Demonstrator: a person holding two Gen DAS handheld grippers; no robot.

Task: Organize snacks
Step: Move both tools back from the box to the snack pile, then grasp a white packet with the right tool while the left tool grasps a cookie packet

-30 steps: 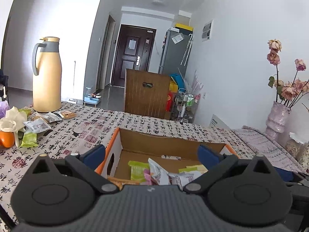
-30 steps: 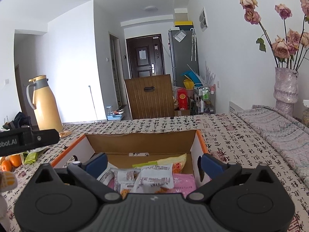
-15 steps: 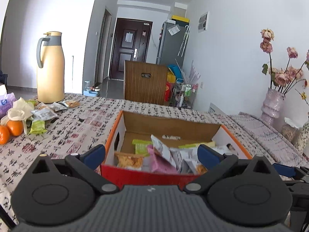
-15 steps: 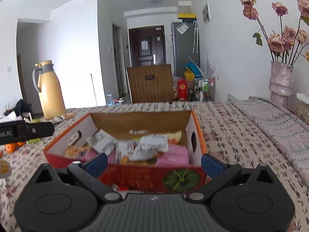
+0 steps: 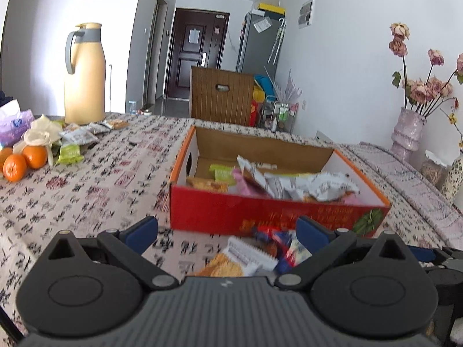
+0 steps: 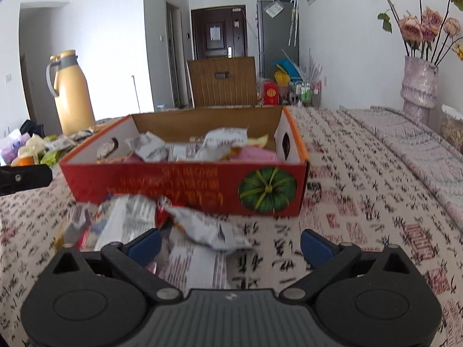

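Note:
A red cardboard box [image 5: 269, 214] [image 6: 185, 185] with a pumpkin print stands on the patterned tablecloth, holding several snack packets [image 5: 289, 179] [image 6: 220, 144]. More loose snack packets [image 5: 251, 254] [image 6: 162, 225] lie on the cloth in front of the box's near wall. My left gripper [image 5: 227, 232] is open, just short of that pile, with nothing between its fingers. My right gripper [image 6: 230, 244] is open too, hovering over the near packets. A further heap of packets [image 5: 78, 138] lies at the far left.
A tan thermos jug [image 5: 84, 75] stands at the far left, with oranges [image 5: 24, 159] and a tissue pack [image 5: 14, 121] beside it. A vase of dried roses [image 6: 419, 84] stands far right. A wooden chair back [image 5: 221, 95] rises behind the table.
Both grippers have pulled back toward me from over the box. The box's red front wall and the loose packets in front of it have come into view.

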